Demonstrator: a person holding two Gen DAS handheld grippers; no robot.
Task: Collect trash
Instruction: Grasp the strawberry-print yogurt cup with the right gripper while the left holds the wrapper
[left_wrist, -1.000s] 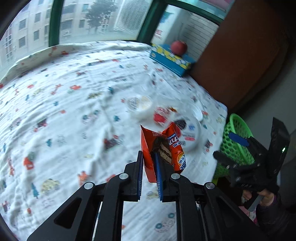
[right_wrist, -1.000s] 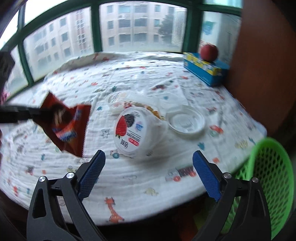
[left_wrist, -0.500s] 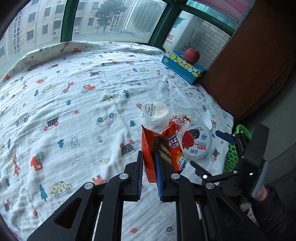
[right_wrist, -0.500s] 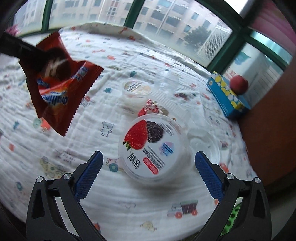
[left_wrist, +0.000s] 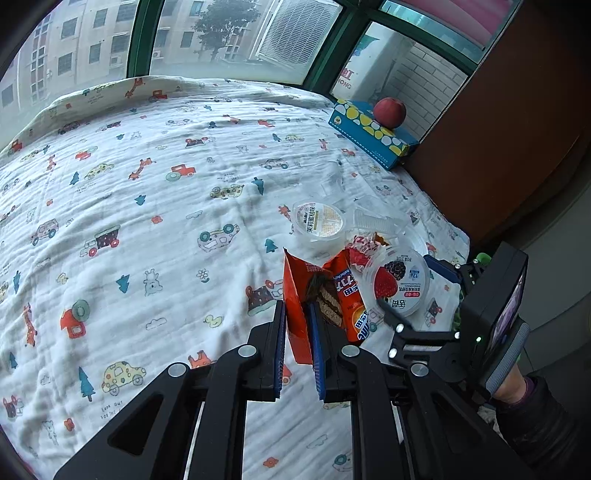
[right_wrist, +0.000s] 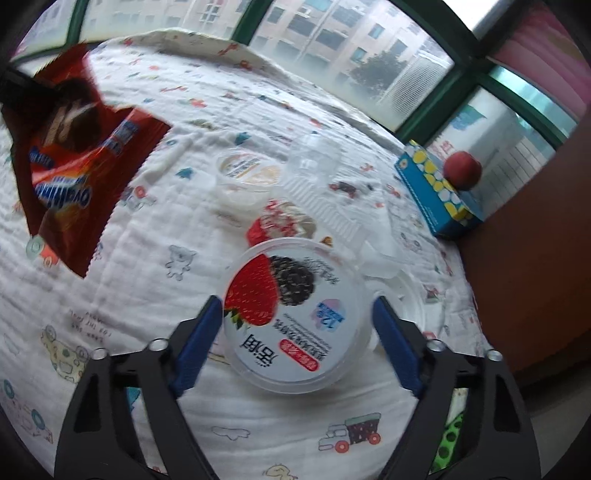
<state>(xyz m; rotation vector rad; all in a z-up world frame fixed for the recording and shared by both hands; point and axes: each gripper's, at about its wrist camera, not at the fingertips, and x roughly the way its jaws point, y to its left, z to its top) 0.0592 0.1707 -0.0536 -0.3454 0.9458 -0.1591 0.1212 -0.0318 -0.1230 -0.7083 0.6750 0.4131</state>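
Two wrist fisheyes, both angled down over the bed toward the window.

Left wrist view looked along its own fingers from above the patterned sheet, fairly far back, taking in most of the bed and, at lower right, the right gripper. Right wrist view sat close over the yogurt tub, which filled the space between its fingers. Both views shared the tub, the orange wrapper, the blue box and the apple.
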